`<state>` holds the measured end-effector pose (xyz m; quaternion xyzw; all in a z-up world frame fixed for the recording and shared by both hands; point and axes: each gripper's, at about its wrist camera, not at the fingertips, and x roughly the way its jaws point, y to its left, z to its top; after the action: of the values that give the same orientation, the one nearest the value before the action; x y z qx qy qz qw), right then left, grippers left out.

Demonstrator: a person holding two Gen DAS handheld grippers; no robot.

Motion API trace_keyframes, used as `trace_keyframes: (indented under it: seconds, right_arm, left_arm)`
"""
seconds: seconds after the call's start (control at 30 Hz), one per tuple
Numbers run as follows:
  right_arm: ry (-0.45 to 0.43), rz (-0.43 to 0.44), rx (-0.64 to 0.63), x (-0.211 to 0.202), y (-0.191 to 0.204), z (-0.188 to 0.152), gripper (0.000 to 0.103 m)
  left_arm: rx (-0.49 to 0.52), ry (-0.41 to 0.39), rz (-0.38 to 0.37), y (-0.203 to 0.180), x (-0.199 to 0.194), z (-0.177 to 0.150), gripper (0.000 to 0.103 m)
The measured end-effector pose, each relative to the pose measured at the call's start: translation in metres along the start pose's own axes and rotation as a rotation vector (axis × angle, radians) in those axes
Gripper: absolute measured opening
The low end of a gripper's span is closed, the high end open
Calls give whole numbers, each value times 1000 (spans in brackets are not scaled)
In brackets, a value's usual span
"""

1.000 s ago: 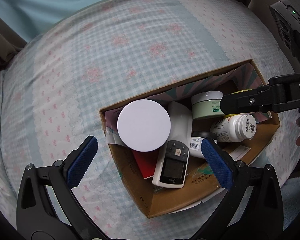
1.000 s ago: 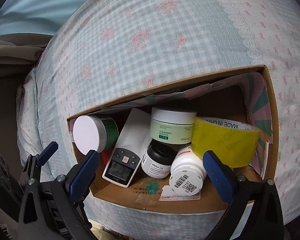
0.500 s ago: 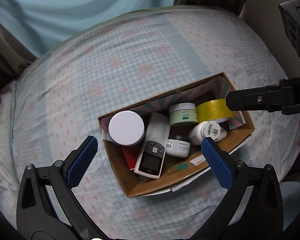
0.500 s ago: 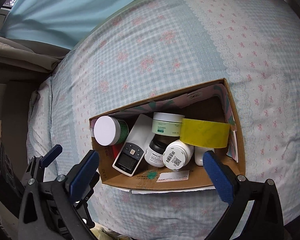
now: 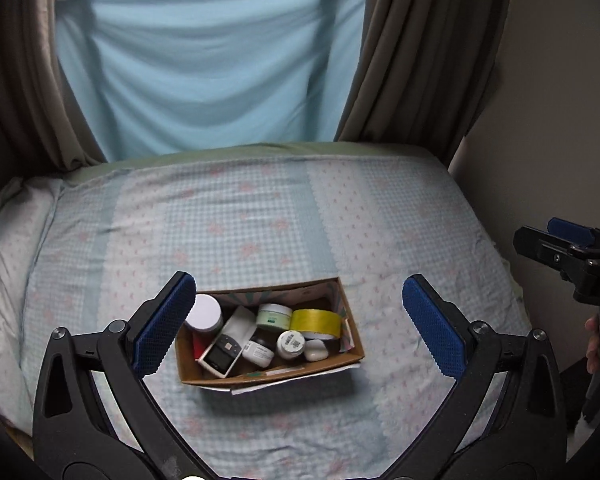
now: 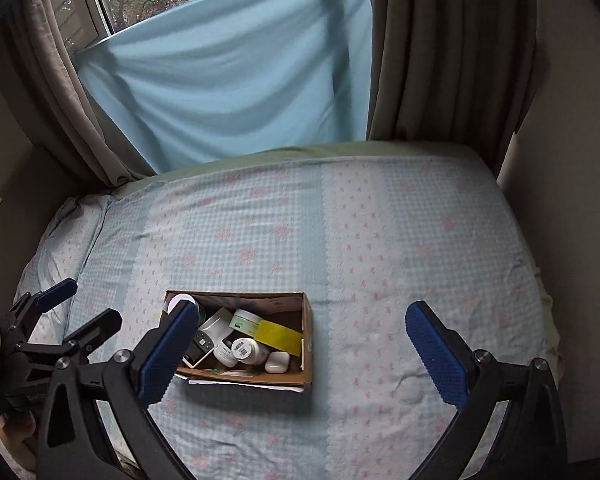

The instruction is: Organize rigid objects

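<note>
An open cardboard box [image 5: 276, 374] sits on the bed and holds several items: a white-lidded jar [image 5: 204, 312], a white handheld device [image 5: 224, 354], a green cream jar [image 5: 275, 316], a yellow tape roll [image 5: 316, 322], pill bottles [image 5: 290, 343] and a small white case [image 5: 315, 350]. The box also shows in the right wrist view [image 6: 296, 378]. My left gripper [image 5: 298, 324] is open and empty, high above the box. My right gripper [image 6: 302, 354] is open and empty, above the box's right end.
The bed [image 5: 260, 220] has a light blue checked sheet. A pillow [image 5: 8, 240] lies at the left. Brown curtains [image 5: 412, 52] and a hanging blue cloth [image 5: 208, 64] are behind. A wall [image 5: 560, 100] bounds the right side.
Both grippers have pulled up and back from the box, which now looks much smaller. The curtains and blue cloth have come into view. Both stay open and empty.
</note>
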<state>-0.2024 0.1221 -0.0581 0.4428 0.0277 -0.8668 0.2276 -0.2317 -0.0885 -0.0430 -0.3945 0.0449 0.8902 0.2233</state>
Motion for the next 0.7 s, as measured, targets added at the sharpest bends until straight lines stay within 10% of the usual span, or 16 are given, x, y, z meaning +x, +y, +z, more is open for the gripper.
trace_keyframes:
  seconds: [0.7]
  right_arm:
    - [-192, -89, -68, -102, -55, -52, 103]
  left_arm:
    - [-48, -180, 83, -97, -93, -53, 103]
